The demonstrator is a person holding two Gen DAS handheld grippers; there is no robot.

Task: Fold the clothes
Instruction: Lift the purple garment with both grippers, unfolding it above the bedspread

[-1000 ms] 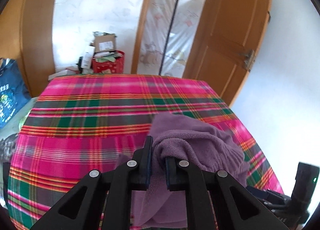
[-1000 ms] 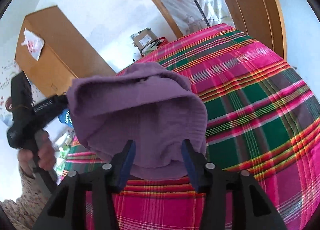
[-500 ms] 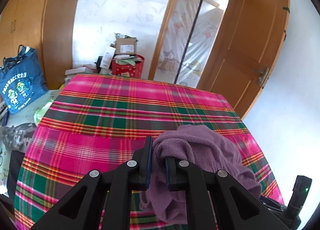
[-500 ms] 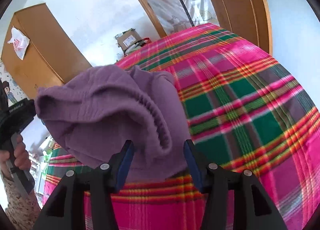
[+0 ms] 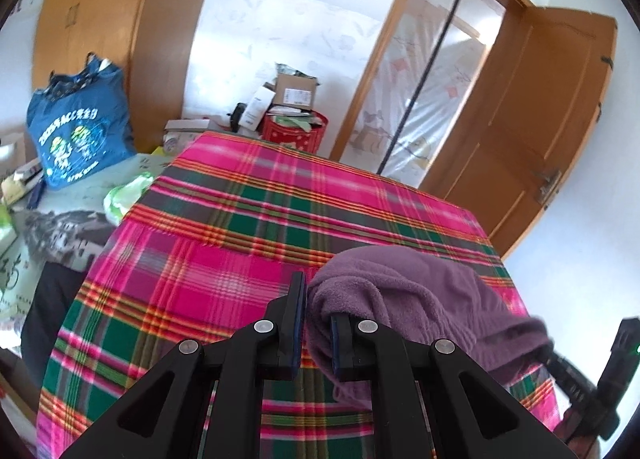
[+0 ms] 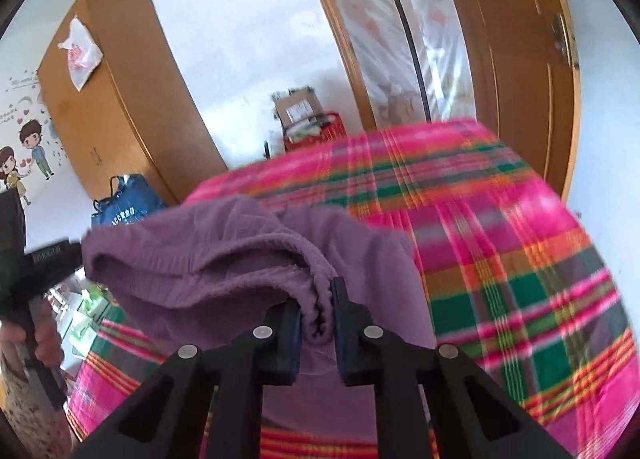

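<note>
Left hand-held gripper [image 5: 316, 323]: clenched on a bunched edge of the purple fleece garment [image 5: 420, 299], cloth pinched between the blue-padded fingers [image 5: 297, 319]. Right hand-held gripper [image 6: 316, 323]: also clenched on the purple fleece garment [image 6: 224, 271], elastic-looking hem squeezed between its fingers [image 6: 340, 311].

Garment held up between both grippers, above the near-right part of the bed, sagging in loose folds. Lower part draped down toward the plaid bedspread [image 5: 240, 243]; contact with it cannot be told. Spans from one gripper across to the other in the right wrist view. Right wrist view motion-blurred, esp. the plaid bedspread [image 6: 500, 239].

Person's hand [image 6: 44, 335] wrapped around the left gripper's handle, at the left edge of the right wrist view; patterned sleeve below it.

Containers:
- Red bin [image 5: 294, 133] at the far end of the bed, stuffed with papers/packaging, green bits at the top. Cardboard box [image 5: 294, 93] with white label sitting on top; white box leaning beside it.
- Blue tote bag [image 5: 76, 135] with printed graphics, standing left of the bed against the wooden wardrobe [image 5: 96, 31]. Looks full; contents not visible.
- White plastic bag [image 6: 80, 55] hanging on the wardrobe side; contents cannot be told.

Wooden door [image 5: 540, 131] open at right.
</note>
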